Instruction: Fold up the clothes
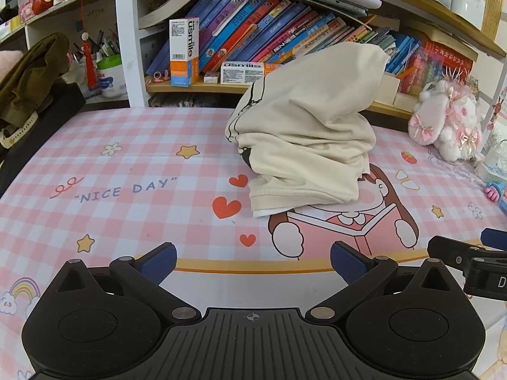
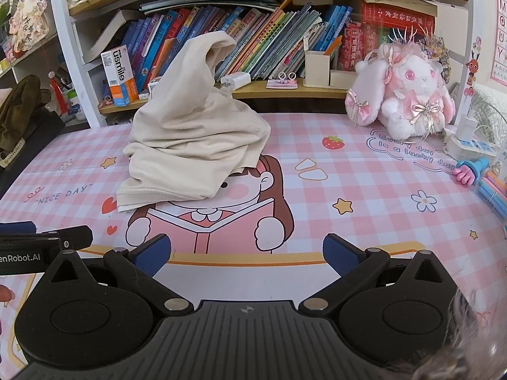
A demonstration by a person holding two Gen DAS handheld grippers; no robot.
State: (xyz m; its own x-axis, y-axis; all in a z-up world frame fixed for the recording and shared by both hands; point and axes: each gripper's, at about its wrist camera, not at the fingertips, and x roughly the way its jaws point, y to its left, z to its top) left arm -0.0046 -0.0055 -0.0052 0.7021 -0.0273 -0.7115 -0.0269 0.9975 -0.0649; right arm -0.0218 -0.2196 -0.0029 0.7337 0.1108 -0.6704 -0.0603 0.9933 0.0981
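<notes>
A cream garment [image 1: 304, 133] stands crumpled in a tall heap on the pink checked table mat [image 1: 126, 164]; its hem rests on the mat and its peak leans against the bookshelf. The right wrist view shows the same garment [image 2: 193, 133] left of centre on the mat [image 2: 364, 190]. My left gripper [image 1: 253, 262] is open near the front edge, well short of the heap, nothing between its blue pads. My right gripper [image 2: 247, 253] is open too, beside the left one, empty. The right gripper's tip [image 1: 456, 253] shows at the left view's right edge.
A bookshelf [image 2: 253, 41] full of books runs along the back. A pink plush rabbit [image 2: 405, 91] sits back right, with a power strip [image 2: 472, 145] and pens [image 2: 494, 190] at the right edge. An olive garment [image 1: 28, 79] lies at the far left.
</notes>
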